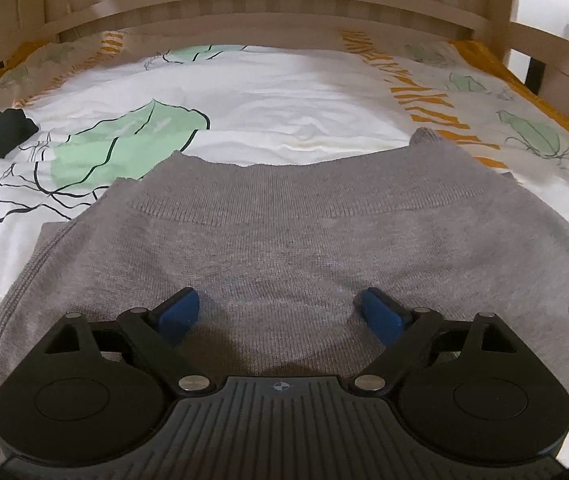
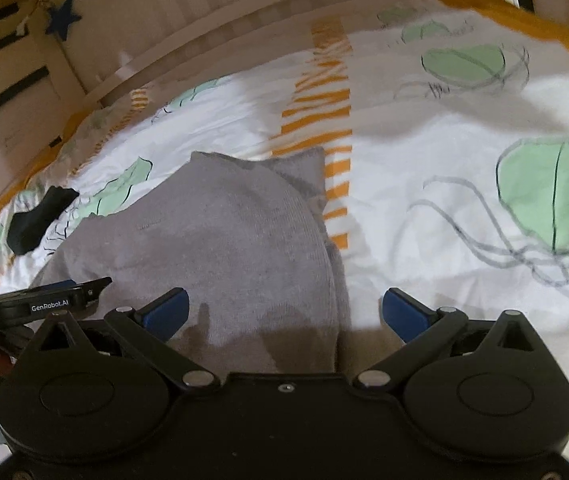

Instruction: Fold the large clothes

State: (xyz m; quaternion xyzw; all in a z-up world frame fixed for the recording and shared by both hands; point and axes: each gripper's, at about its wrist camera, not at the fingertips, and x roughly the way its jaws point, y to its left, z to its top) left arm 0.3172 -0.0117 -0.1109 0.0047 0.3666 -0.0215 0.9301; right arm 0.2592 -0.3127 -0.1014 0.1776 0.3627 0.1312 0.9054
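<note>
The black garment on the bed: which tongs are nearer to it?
Left. The left tongs reach over the grey sweater's edge on the black garment's side; the right tongs straddle its opposite edge.

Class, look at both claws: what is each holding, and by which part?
Nothing is held. The left claw and right claw both stand open above the grey sweater.

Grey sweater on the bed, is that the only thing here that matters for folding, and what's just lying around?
Part of the job:
- grey sweater
- left gripper, fingers open over the sweater
- right gripper, fingers open at the sweater's edge

Just lying about:
- black garment on the patterned duvet
- blue star on the wooden bed frame
</note>
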